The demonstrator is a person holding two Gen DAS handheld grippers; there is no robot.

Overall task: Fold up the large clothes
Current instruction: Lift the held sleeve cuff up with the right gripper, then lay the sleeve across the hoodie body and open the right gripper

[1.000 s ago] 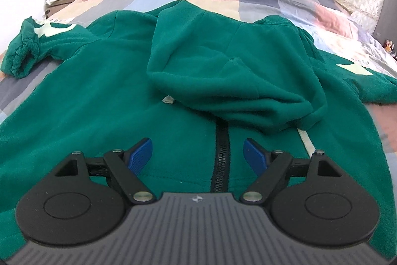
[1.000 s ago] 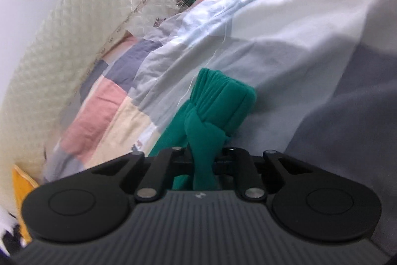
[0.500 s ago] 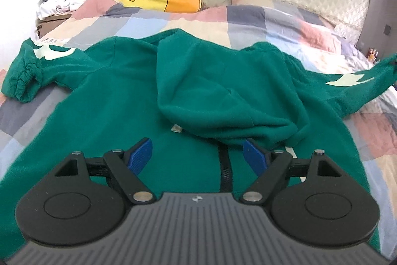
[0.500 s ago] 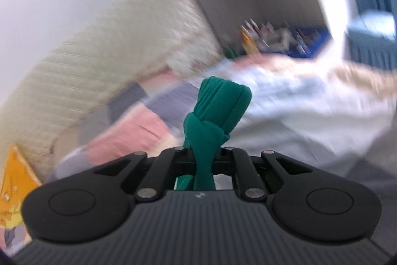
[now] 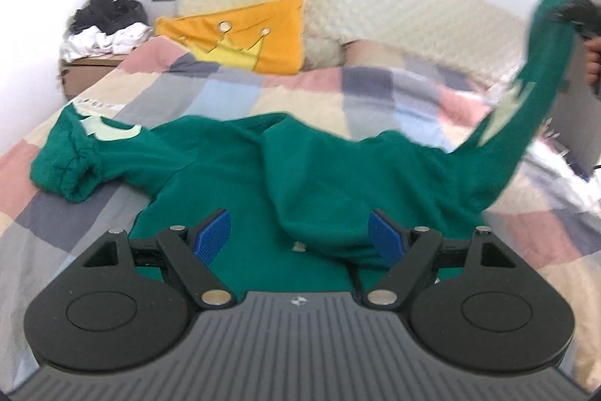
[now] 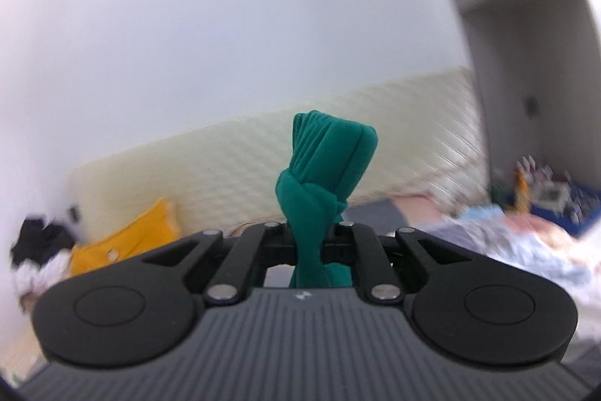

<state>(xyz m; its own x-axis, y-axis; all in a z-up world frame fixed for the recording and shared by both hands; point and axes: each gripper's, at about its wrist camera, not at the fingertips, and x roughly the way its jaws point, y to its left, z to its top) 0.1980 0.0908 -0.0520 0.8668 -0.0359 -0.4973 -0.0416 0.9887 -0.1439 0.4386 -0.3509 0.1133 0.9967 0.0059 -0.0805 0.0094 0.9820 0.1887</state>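
A dark green zip hoodie (image 5: 263, 175) lies spread on the patchwork bed cover, its hood folded forward over the chest. Its one sleeve (image 5: 79, 160) rests bunched at the left. The other sleeve (image 5: 526, 108) is raised high at the right, held by the cuff. My right gripper (image 6: 313, 232) is shut on that green cuff (image 6: 326, 160), which sticks up past the jaws; in the left wrist view this gripper (image 5: 578, 14) shows as a dark blur at the sleeve's top. My left gripper (image 5: 298, 235) hovers open above the hoodie's front, blue pads wide apart, nothing between them.
An orange crown pillow (image 5: 248, 36) leans on the cream quilted headboard (image 5: 375, 6). A heap of black and white clothes (image 5: 105, 25) sits on a box at the far left. A person's hand (image 5: 593, 59) shows at the right edge. Clutter on a shelf (image 6: 544, 190) stands beyond the bed.
The right gripper has swung up high with the cuff, lifting the sleeve off the bed. The left gripper has risen and drawn back, so more of the bed shows.
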